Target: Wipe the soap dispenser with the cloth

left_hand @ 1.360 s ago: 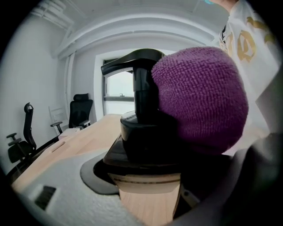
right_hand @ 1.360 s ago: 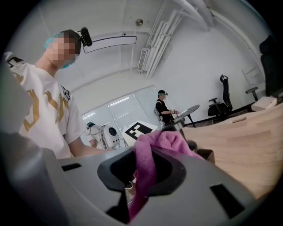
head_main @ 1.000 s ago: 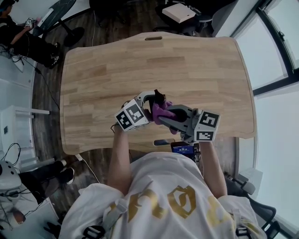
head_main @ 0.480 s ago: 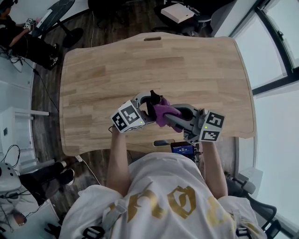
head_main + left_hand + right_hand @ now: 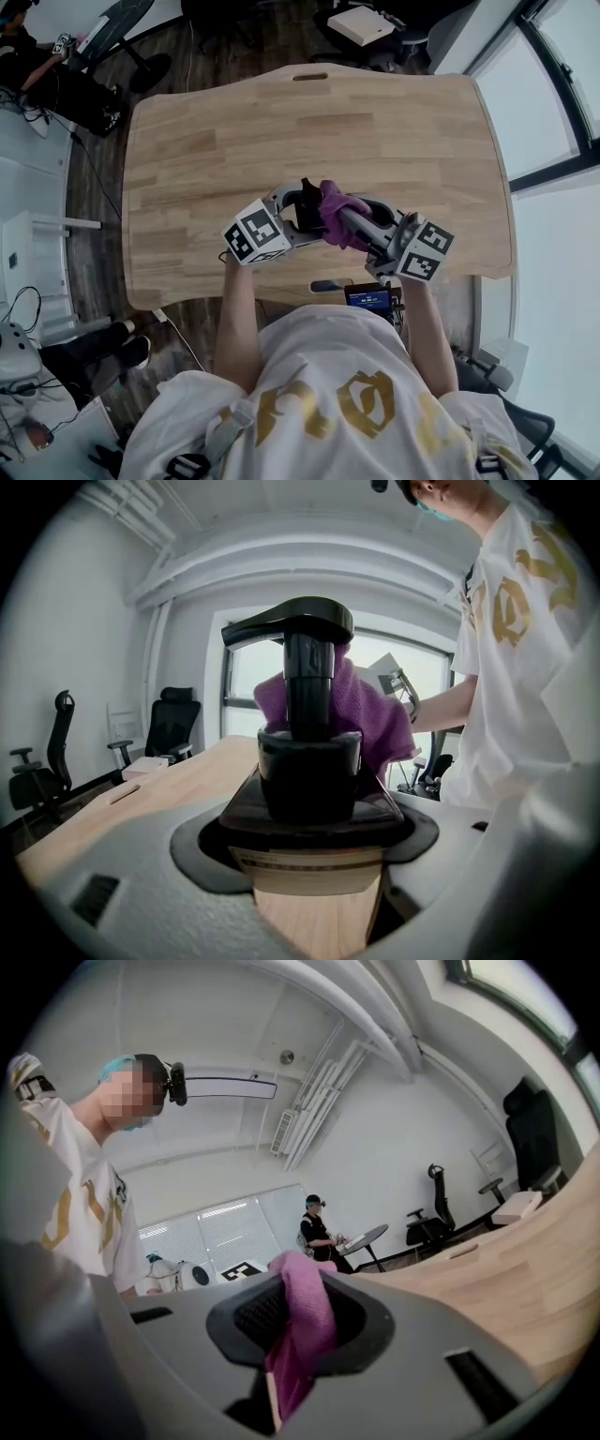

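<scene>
Head view, left gripper (image 5: 298, 208): it is held over the near part of the table (image 5: 206, 131), and its jaws are shut tight on the dispenser (image 5: 307, 197).
Head view, dispenser: it is seen in the middle, just in front of the person (image 5: 309, 394). It cannot be told if it rests on the table.
Head view, right gripper (image 5: 349, 217): its jaws are pinched on the purple cloth (image 5: 335, 206).
Head view, cloth: it is pressed on the right side of the dispenser, up by the black pump (image 5: 306, 187).
Head view, change: half a second ago the cloth was seen lower, nearer the person. It has been moved up and away. The left gripper and the dispenser have been kept in almost the same spot.
Left gripper view, jaws: the dark body of the dispenser (image 5: 309, 771) is squeezed between them, and a pale label (image 5: 305, 869) is seen below it.
Left gripper view, pump (image 5: 289, 625): its head is pointed left.
Left gripper view, cloth (image 5: 380, 719): it is bunched up behind the pump neck and is touching it.
Left gripper view, table (image 5: 141, 794): it is seen running off to the left.
Right gripper view, jaws: a fold of cloth (image 5: 302, 1321) is clamped between them and sticks up above the pads.
Right gripper view, table (image 5: 525, 1241): it is seen at the right.
</scene>
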A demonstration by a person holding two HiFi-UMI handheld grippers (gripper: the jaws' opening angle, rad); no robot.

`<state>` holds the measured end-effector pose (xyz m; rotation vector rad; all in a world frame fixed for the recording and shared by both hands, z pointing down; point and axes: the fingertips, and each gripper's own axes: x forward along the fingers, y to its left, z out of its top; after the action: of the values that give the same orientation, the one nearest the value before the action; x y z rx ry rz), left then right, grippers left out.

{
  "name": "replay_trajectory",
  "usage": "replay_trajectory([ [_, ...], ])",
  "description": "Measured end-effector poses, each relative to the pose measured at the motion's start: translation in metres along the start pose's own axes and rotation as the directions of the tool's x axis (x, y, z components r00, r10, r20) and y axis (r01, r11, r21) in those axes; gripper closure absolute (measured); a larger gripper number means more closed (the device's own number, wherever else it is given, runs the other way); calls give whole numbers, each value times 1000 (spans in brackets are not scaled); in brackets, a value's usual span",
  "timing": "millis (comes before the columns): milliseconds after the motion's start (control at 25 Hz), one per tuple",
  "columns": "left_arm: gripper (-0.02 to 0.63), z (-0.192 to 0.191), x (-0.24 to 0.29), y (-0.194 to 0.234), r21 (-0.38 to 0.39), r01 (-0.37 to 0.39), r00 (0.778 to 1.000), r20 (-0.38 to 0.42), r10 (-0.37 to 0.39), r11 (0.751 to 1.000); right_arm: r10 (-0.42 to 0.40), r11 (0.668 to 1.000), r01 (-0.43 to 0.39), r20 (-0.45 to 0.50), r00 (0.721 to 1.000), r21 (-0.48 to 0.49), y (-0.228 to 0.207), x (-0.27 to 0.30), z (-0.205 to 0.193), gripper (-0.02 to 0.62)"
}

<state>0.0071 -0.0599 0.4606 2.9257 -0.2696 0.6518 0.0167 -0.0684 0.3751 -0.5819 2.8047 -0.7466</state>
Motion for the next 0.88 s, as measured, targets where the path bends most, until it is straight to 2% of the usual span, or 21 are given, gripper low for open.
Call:
replay_trajectory([
  [200, 245, 14, 9, -7, 33, 21, 1000, 16, -22, 999, -124, 992, 121, 80, 989, 41, -29, -8, 12, 541],
  [360, 245, 15, 13, -12, 40, 44, 999, 12, -44, 998, -218, 976, 214, 92, 972, 51, -48, -7, 12, 541],
  [560, 245, 14, 13, -17, 38, 54, 998, 15, -55, 998, -266, 963, 261, 93, 959, 69, -56, -7, 9, 541],
  [720, 245, 26, 10, -15, 8, 59, 994, 93, -59, 998, -318, 944, 310, 59, 946, 109, -68, -9, 3, 541],
  [880, 245, 31, 6, -10, -8, 46, 991, 130, -44, 999, -287, 951, 279, 40, 957, 133, -64, -10, -2, 541],
])
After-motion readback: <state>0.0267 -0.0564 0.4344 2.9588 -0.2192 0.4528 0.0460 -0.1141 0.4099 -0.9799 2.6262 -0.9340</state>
